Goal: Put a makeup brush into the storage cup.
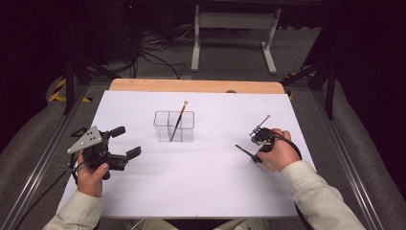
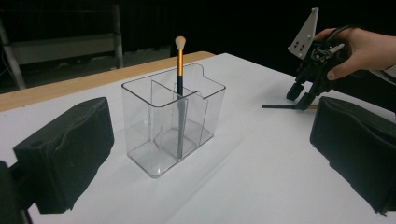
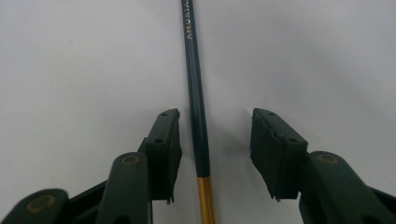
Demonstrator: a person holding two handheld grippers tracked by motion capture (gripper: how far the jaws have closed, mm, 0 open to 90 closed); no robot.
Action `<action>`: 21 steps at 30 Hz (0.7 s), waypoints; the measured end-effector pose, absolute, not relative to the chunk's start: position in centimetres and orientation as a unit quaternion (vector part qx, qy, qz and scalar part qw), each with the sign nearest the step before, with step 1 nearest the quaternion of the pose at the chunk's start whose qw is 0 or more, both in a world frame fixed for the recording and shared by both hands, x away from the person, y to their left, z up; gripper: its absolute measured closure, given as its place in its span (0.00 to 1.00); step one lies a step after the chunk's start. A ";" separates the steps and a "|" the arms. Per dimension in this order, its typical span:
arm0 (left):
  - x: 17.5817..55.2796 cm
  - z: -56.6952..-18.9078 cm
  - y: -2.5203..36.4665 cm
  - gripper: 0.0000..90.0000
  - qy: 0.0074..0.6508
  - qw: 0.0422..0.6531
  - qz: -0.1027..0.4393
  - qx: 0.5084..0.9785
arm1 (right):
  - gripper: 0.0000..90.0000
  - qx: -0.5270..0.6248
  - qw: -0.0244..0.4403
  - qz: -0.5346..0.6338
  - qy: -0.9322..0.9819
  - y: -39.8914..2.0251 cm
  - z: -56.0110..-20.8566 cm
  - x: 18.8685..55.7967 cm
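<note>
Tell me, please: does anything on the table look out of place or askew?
One brush lies flat on the white table, apart from the clear box, where another brush stands leaning in a compartment. The right tongs straddle the lying brush, not yet pressing it. Nothing looks spilled or damaged.

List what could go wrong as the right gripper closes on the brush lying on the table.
1. The lying brush sits nearer one pad of the right gripper than the other; that pad may nudge it, and the thin round handle could roll out.
2. The pads stand low over the white table; they may scrape it.
3. The clear organizer already holds a brush leaning upright; bumping it on insertion may tip it.
</note>
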State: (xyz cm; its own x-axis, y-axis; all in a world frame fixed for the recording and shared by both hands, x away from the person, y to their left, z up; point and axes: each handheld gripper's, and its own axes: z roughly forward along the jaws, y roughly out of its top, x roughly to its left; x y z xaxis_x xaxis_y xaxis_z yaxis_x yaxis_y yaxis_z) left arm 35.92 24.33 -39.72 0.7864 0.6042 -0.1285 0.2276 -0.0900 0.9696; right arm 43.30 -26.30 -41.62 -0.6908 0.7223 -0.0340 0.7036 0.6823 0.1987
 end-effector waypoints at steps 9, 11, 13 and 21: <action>35.8 -39.6 24.2 0.02 0.283 0.617 0.156 0.718 | 0.68 0.386 0.050 0.078 0.918 -25.9 -41.7 43.5; 35.8 -39.6 24.1 0.05 0.282 0.617 0.149 0.719 | 0.71 0.387 0.050 0.076 0.918 -25.9 -41.7 43.5; 35.8 -39.5 24.1 0.05 0.280 0.614 0.152 0.722 | 0.76 0.384 0.049 0.078 0.919 -25.8 -41.7 43.4; 35.9 -39.5 23.8 0.04 0.280 0.612 0.146 0.725 | 0.92 0.371 0.041 0.069 0.925 -25.3 -41.7 43.5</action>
